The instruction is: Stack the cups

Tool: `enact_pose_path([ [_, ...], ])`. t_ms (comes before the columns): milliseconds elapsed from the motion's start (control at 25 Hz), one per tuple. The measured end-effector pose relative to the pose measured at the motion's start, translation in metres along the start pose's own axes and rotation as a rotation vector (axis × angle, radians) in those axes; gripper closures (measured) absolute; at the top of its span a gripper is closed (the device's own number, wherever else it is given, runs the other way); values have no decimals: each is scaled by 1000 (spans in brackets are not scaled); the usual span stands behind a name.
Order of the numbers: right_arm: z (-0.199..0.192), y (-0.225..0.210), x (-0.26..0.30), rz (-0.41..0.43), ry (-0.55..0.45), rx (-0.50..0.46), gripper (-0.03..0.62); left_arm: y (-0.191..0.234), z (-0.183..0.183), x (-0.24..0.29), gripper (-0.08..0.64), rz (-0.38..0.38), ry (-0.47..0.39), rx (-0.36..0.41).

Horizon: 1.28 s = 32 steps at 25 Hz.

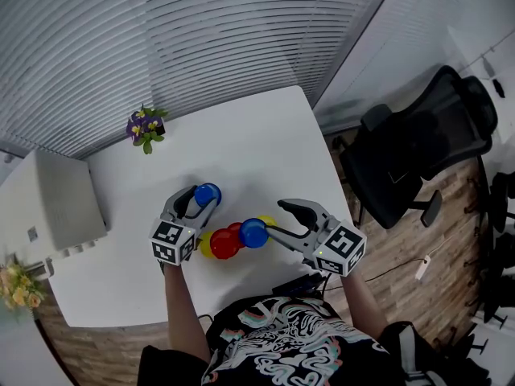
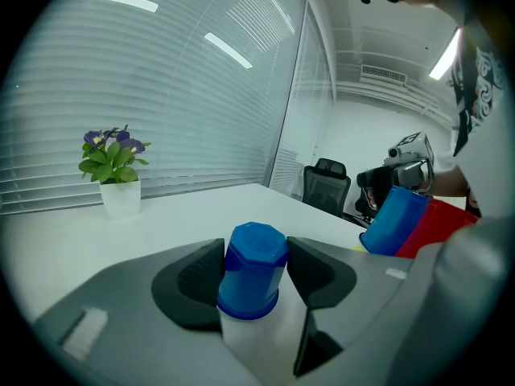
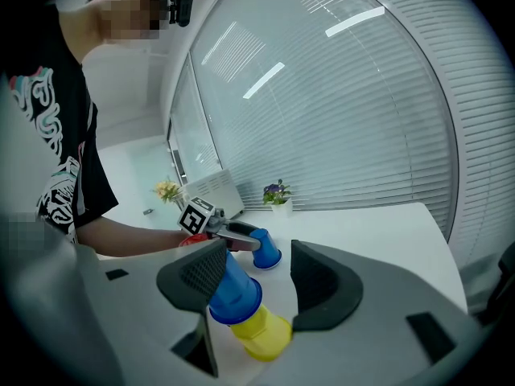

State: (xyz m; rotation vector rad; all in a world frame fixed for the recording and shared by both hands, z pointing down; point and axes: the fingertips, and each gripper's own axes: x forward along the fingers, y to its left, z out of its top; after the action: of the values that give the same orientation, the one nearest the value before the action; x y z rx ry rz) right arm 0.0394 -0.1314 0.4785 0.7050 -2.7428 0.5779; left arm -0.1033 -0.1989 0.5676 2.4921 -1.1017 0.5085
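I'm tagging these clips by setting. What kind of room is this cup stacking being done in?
Most likely an office or meeting room: a white table stands beside a wall of slatted blinds, a black swivel office chair is pulled aside, and a small potted plant sits on the table.

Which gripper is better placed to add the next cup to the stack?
Left, probably: the left gripper is closed on the lone blue cup, close beside the stack. The right gripper straddles that stack, seemingly steadying it.
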Motion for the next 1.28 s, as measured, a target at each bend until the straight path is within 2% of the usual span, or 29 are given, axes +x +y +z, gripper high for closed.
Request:
enact_pose_path([
  [280, 1, 0, -2, -1, -7, -3, 342, -1, 7, -5, 321, 16, -14, -9],
  [680, 13, 5, -12, -35, -57, -9, 351, 3, 26, -26, 322, 100, -20, -7],
  [1080, 21, 17, -20, -53, -96, -38, 359, -8, 45, -51, 322, 101, -28, -31],
  [1280, 21, 27, -22, -51, -100, -55, 364, -19, 55, -65, 322, 87, -31, -12],
])
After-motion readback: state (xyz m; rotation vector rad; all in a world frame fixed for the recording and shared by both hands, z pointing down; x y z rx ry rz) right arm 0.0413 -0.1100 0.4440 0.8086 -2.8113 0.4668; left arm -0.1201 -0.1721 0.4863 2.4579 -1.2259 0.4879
